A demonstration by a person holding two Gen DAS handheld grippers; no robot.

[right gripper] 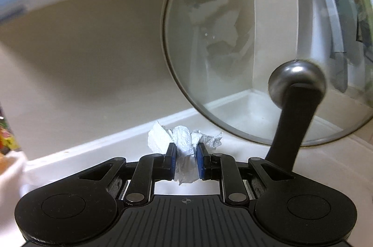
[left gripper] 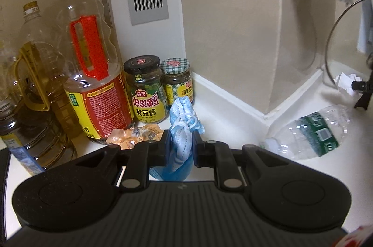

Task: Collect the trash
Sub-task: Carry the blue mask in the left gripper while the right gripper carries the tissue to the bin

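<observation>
- Left wrist view: the left gripper [left gripper: 181, 145] is clamped on a crumpled blue face mask [left gripper: 183, 130], which stands up between the two pads with its white ear loops bunched near the top and a blue fold hanging below the jaws.
- Just left of the mask, an orange candy wrapper [left gripper: 134, 136] lies on the white counter [left gripper: 233, 130], touching the base of the nearest oil bottle.
- Far left, a red-handled oil bottle [left gripper: 93, 65] and a yellow-handled oil bottle [left gripper: 35, 74] stand by the wall.
- Beyond the mask, against the wall, are two upright jars: a dark-lidded soybean paste jar [left gripper: 146, 88] and a checked-lid jar [left gripper: 178, 79], side by side.
- To the right, an empty plastic water bottle [left gripper: 310, 132] with a green label lies on its side near the wall corner.
- Right wrist view: the right gripper [right gripper: 185, 160] is pinched on a crumpled white paper towel [right gripper: 184, 142], which sits on the counter close to the low white backsplash [right gripper: 116, 142].
- Right of the towel, a glass pot lid [right gripper: 233, 37] leans upright against the wall, its knob [right gripper: 296, 84] facing the camera, with a black stem [right gripper: 291, 125] below it.
</observation>
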